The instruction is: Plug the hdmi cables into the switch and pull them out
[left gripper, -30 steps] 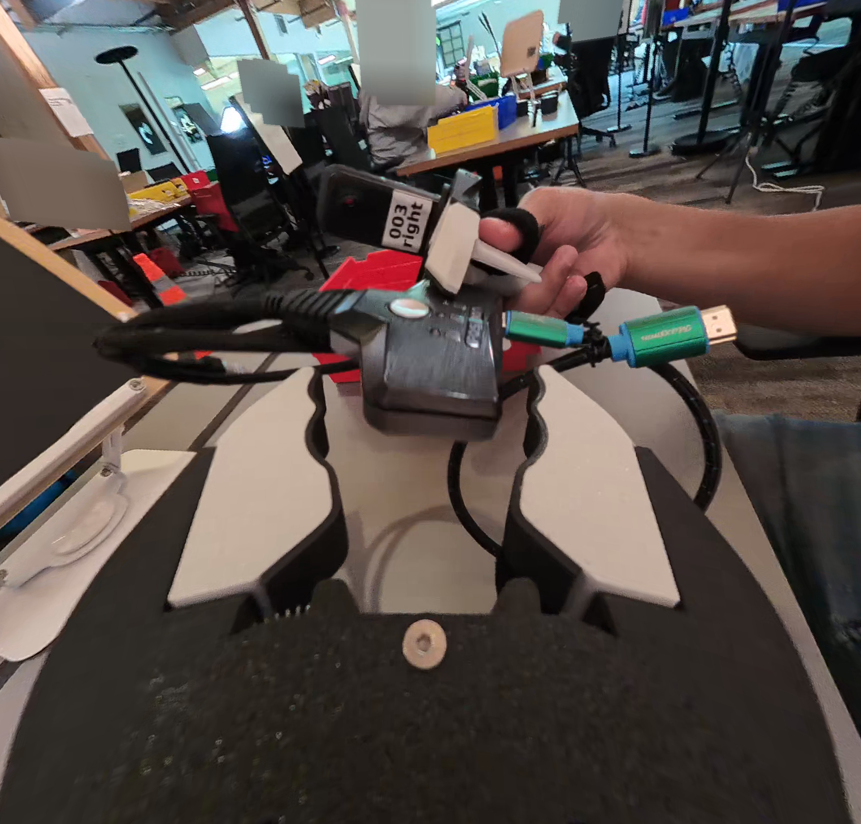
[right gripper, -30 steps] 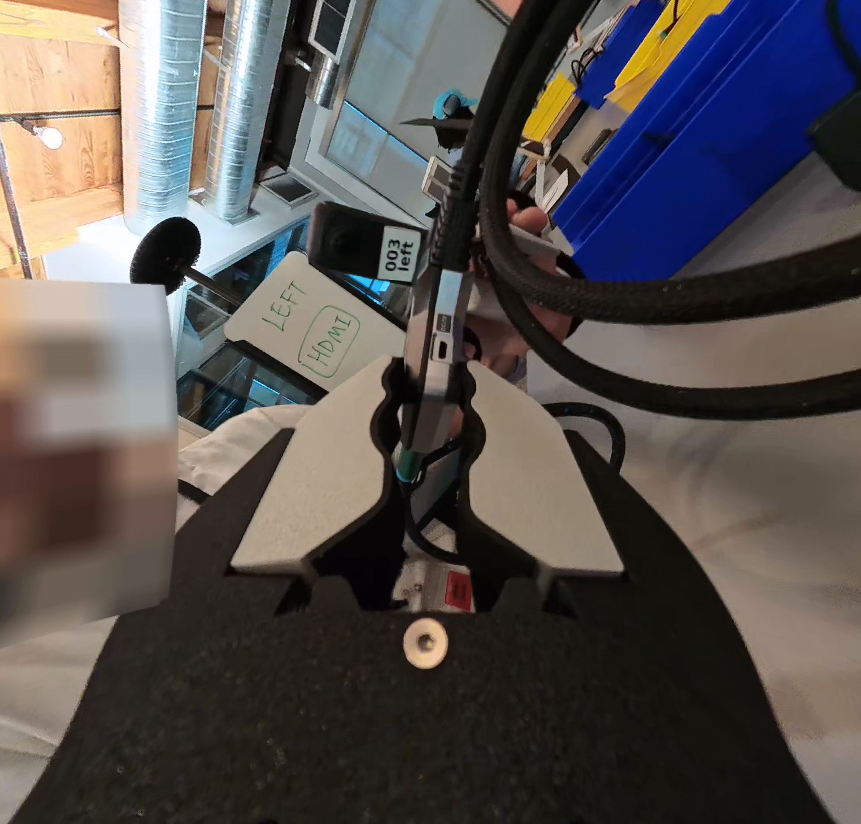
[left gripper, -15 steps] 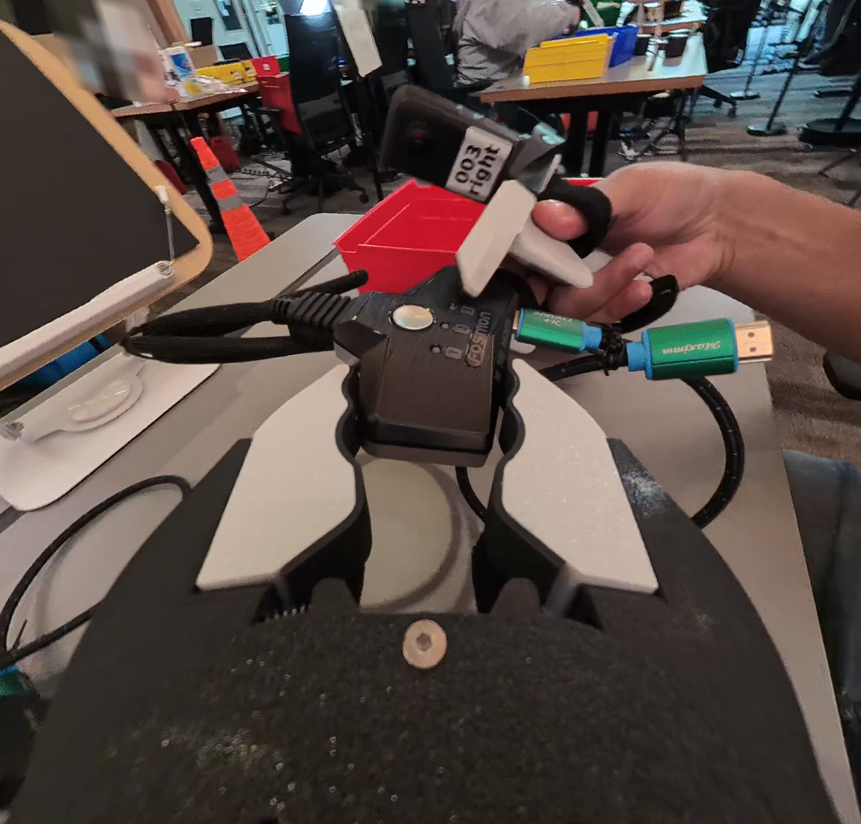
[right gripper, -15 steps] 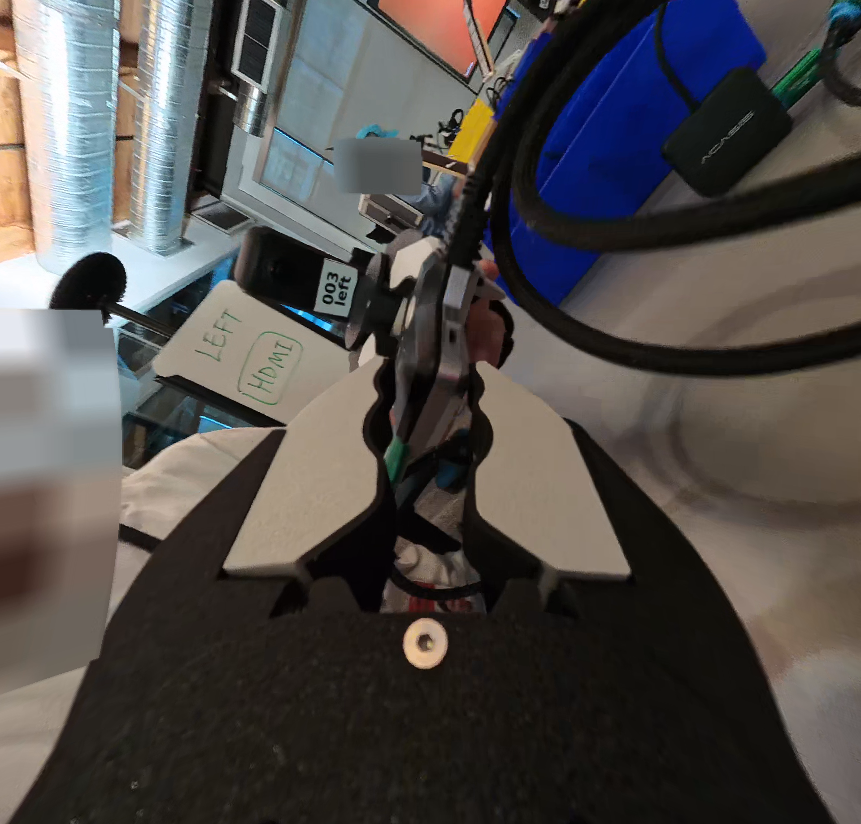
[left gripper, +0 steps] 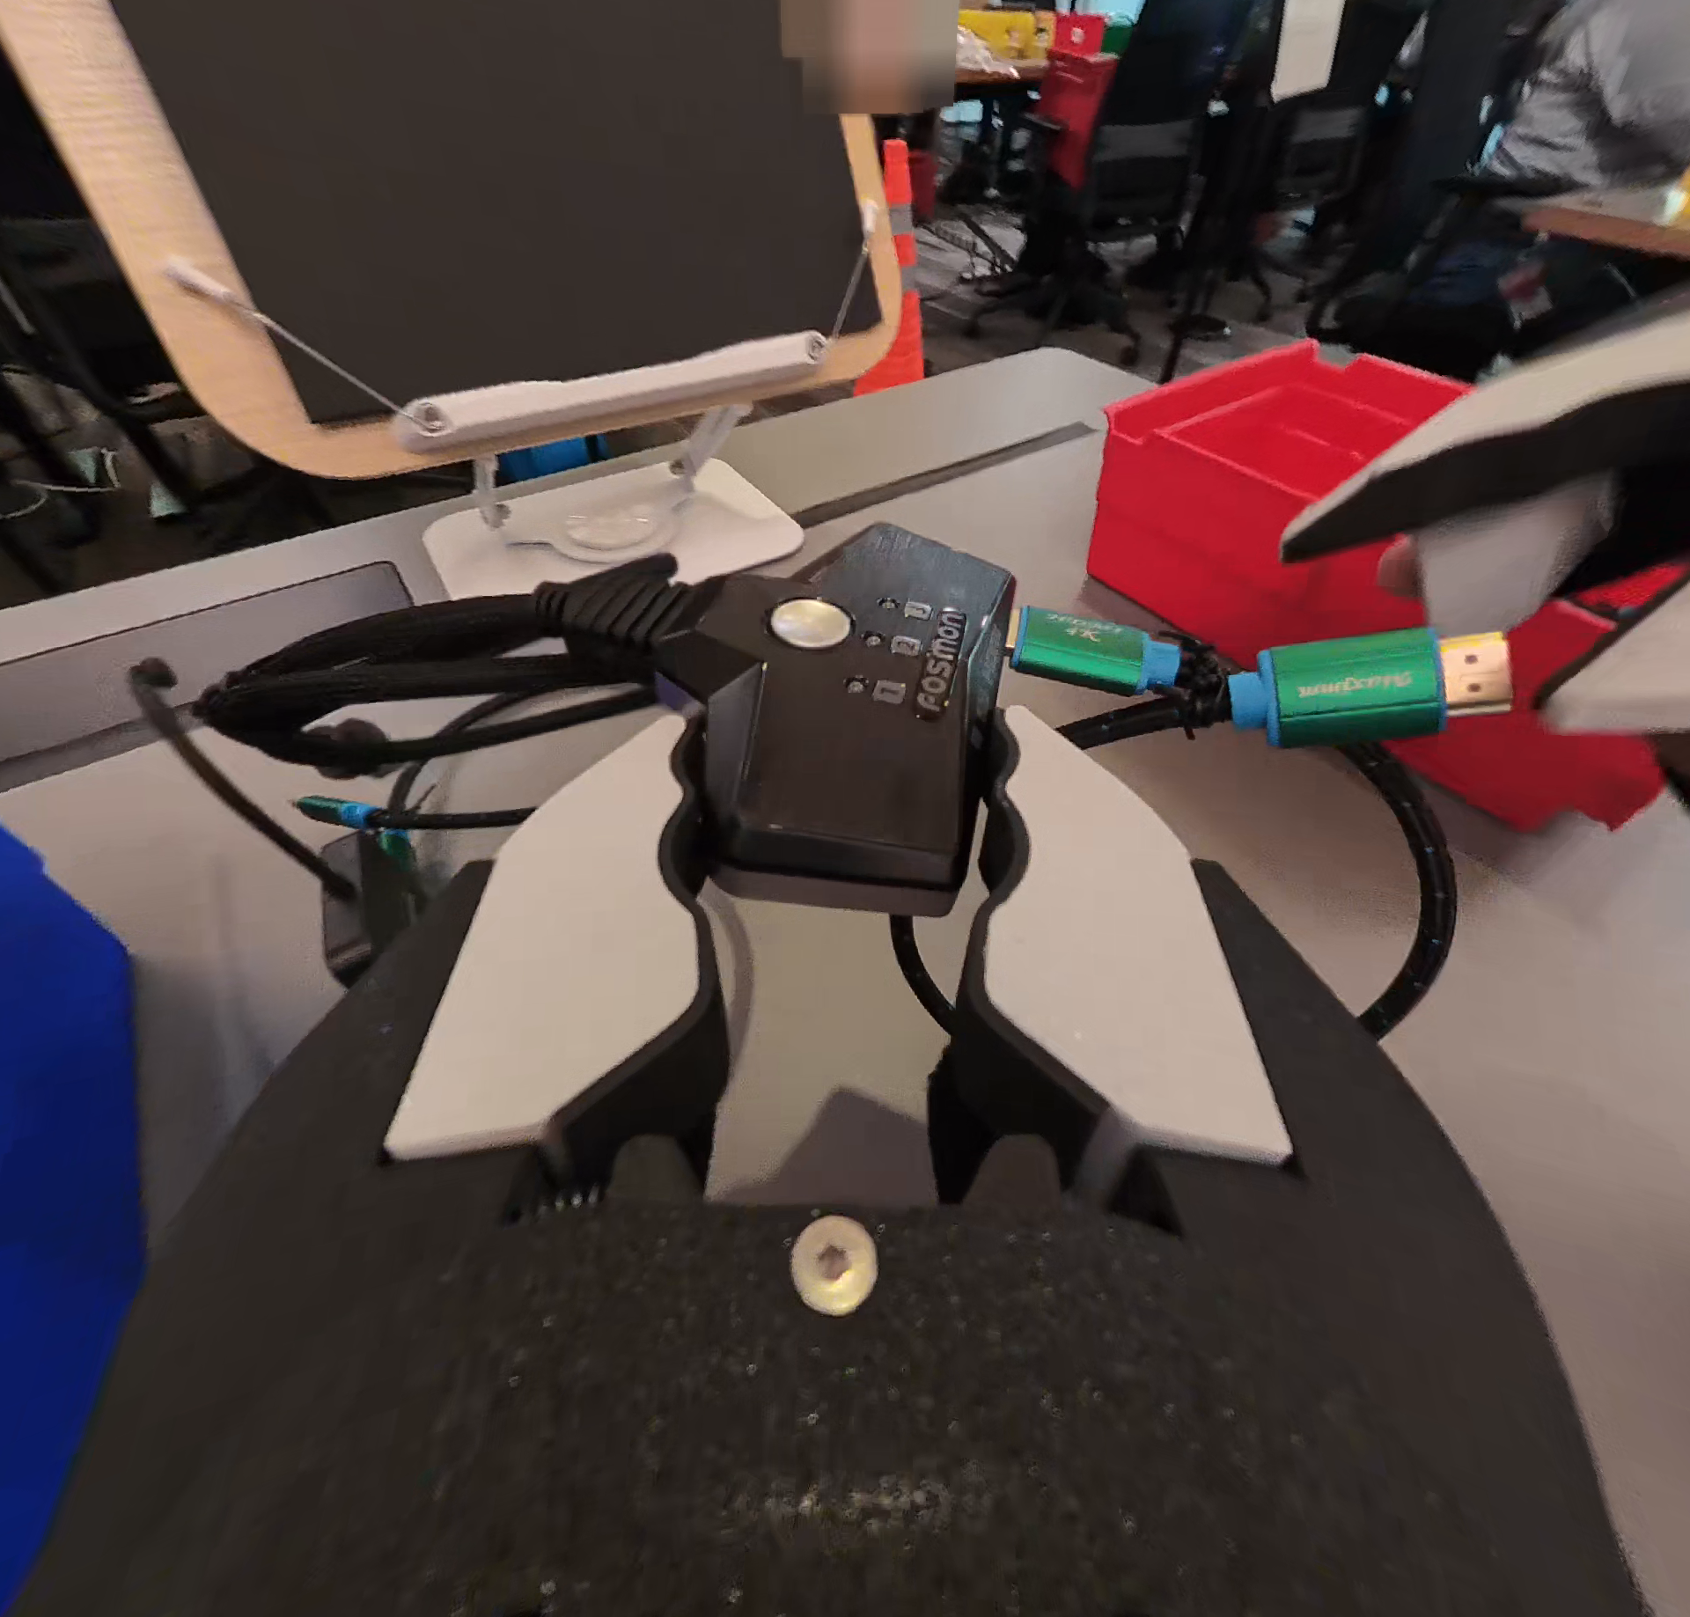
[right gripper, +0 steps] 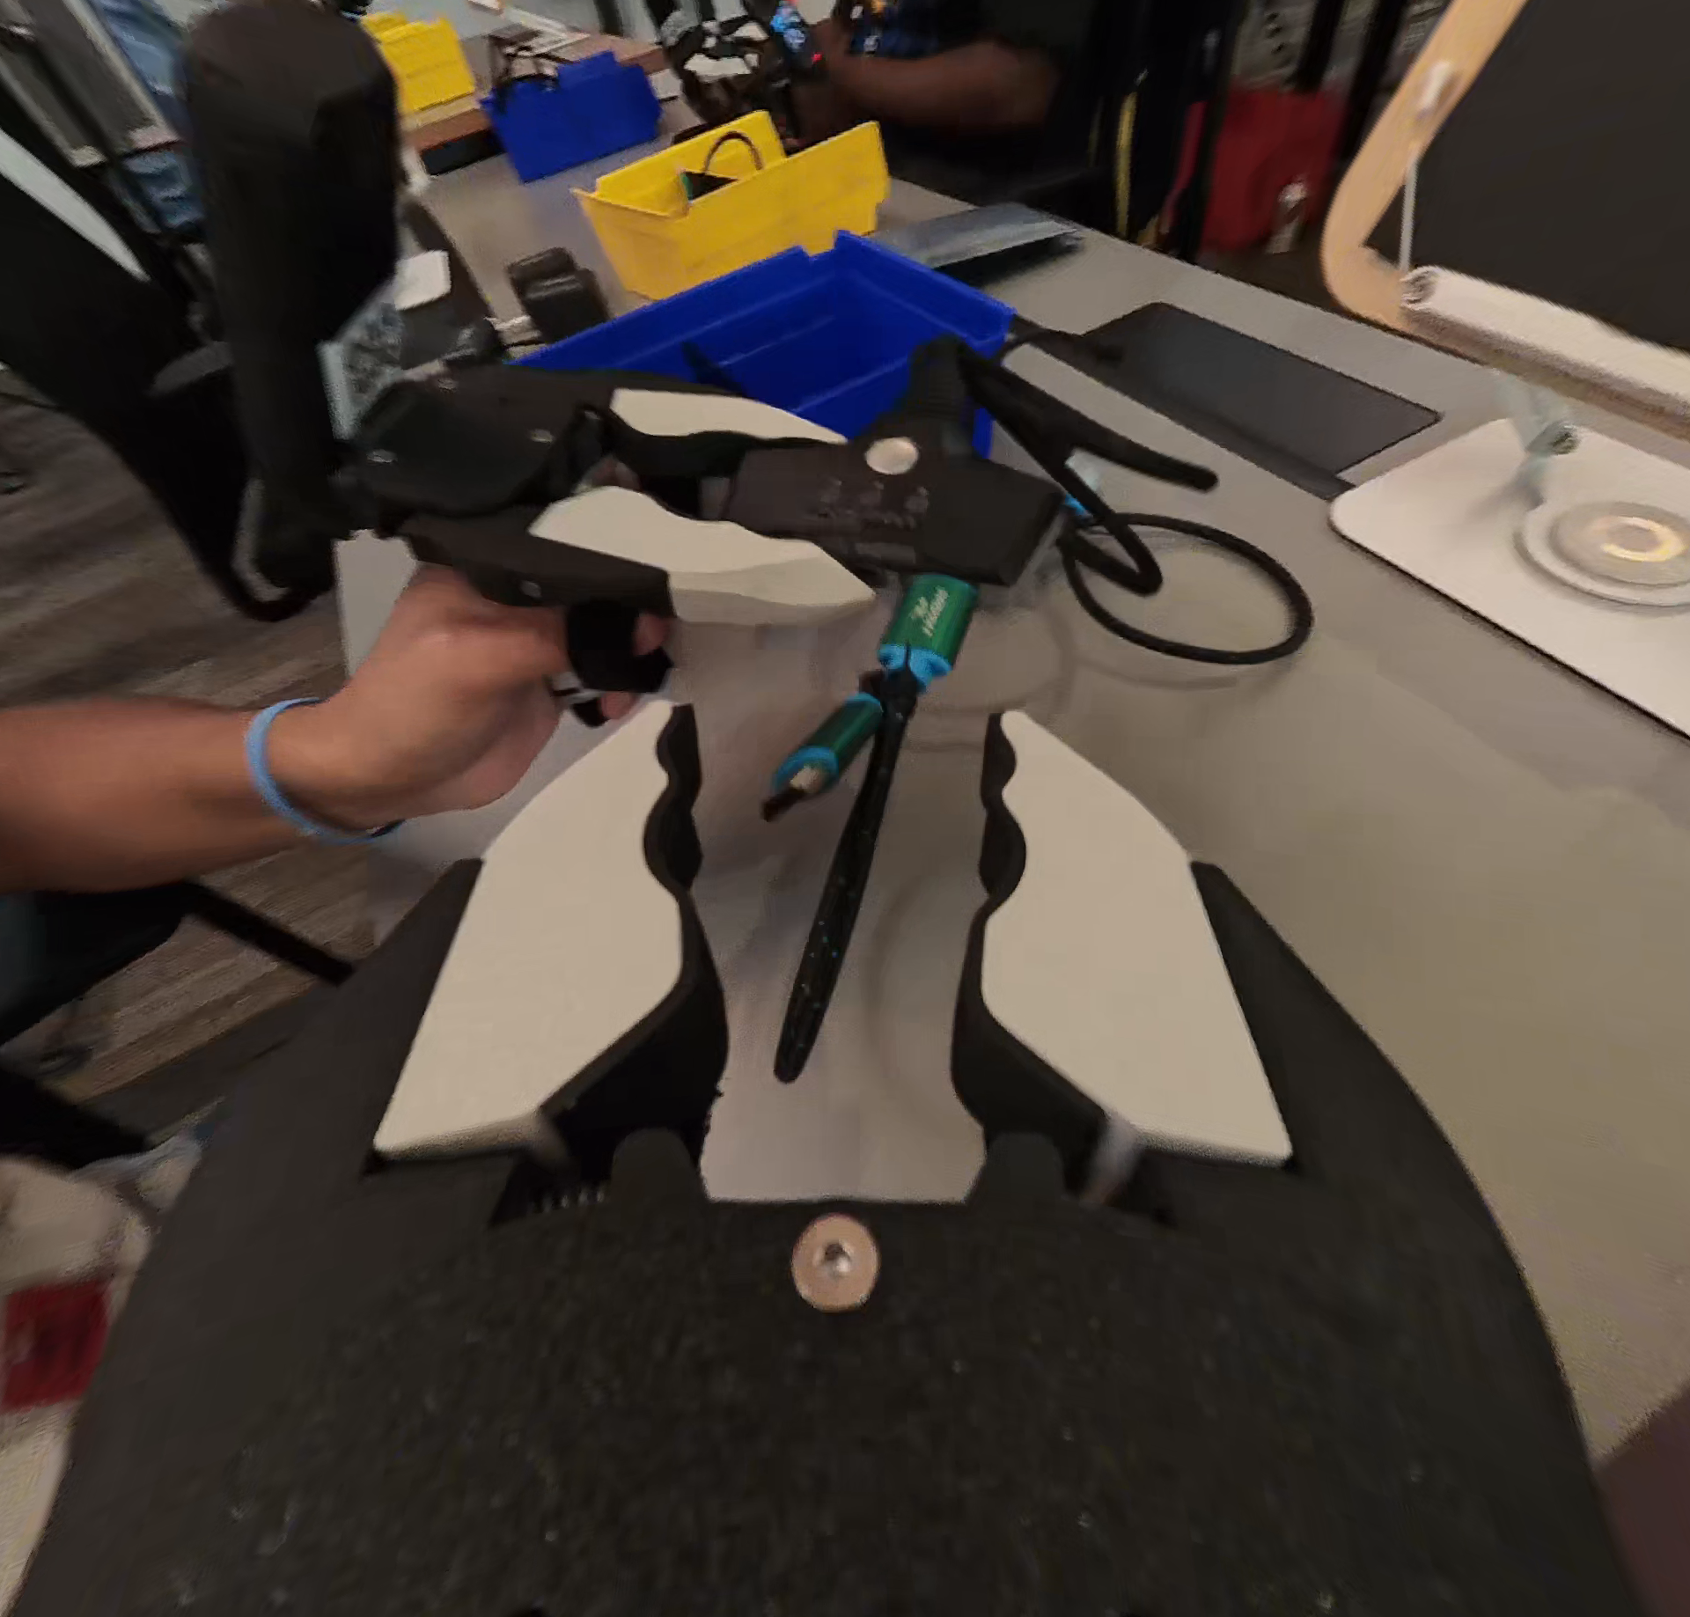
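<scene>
- Over the desk (left gripper: 1509, 979), just this side of the red bin (left gripper: 1253, 485), we carry the switch (left gripper: 850, 732) clear of the surface, clamped at its near end between the fingers of our left hand-held gripper (left gripper: 837, 805).
- Our right hand-held gripper (right gripper: 837, 805) stands apart with nothing between its fingers; it sits just right of the switch, with the loose plug pointing at it.
- Beside the switch's right face we judge the step in hand to be taking that loose green plug (left gripper: 1353, 686). We should close on its green shell, not the braided cable (left gripper: 1417, 896), so that the plug cannot swivel.
- We ought to keep the left grip firm and level, then line the gold tip square with an empty port before pushing straight in; a skewed push would bind.
- Counted, largest first: one desk; one monitor on a stand (left gripper: 512, 165) behind the switch; three bins, one red, one blue (right gripper: 796, 338), one yellow (right gripper: 732, 201); two hand-held grippers; one switch.
- At the switch's right face we count two green plugs: one seated (left gripper: 1079, 649), one free just beside it.
- Left of the switch a black cable bundle (left gripper: 384, 686) trails away; we cannot count its strands.
</scene>
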{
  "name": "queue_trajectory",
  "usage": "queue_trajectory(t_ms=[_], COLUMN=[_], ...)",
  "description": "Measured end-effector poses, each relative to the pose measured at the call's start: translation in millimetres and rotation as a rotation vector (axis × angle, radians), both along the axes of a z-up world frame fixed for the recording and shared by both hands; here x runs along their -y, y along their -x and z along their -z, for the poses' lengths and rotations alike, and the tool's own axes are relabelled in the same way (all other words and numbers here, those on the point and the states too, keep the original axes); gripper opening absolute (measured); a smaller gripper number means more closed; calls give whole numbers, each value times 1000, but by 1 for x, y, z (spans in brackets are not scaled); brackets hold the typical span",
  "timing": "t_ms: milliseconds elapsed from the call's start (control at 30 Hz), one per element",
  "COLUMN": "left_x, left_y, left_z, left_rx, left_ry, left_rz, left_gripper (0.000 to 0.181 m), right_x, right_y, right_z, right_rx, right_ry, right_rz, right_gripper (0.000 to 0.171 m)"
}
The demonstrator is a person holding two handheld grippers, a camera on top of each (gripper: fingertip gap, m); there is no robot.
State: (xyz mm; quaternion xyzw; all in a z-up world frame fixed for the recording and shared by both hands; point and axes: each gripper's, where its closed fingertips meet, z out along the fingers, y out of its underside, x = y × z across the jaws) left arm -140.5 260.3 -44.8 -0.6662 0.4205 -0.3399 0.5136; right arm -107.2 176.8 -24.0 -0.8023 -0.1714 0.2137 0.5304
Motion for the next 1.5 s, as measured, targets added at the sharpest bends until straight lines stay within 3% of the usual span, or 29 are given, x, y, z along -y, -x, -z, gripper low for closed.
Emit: queue_trajectory(t_ms=[167,400,667,800,1000,1167,1500], left_x=[0,16,22,27,22,21,28], left_y=[5,-9,-15,-20,-14,-21,-42], left_z=[-8,5,7,9,-3,-10,-6], left_rx=[62,72,60,-21,-136,-283,-411], left_ry=[31,139,102,-112,-648,-1078,-1337], left_rz=[-60,-30,-22,40,-16,10,153], left_gripper=[58,58,56,53,68,41,29], right_x=[-23,-23,-21,-17,-14,-13,-12], right_y=[3,-2,-16,-26,-33,-27,-14], right_z=[17,15,19,7,6,2,1], right_rx=[71,186,298,301,276,246,256], right_ry=[-91,-193,-182,-201,-167,-145,-124], right_rz=[206,292,334,347,342,314,274], right_gripper=[57,27,18,18,18,18,18])
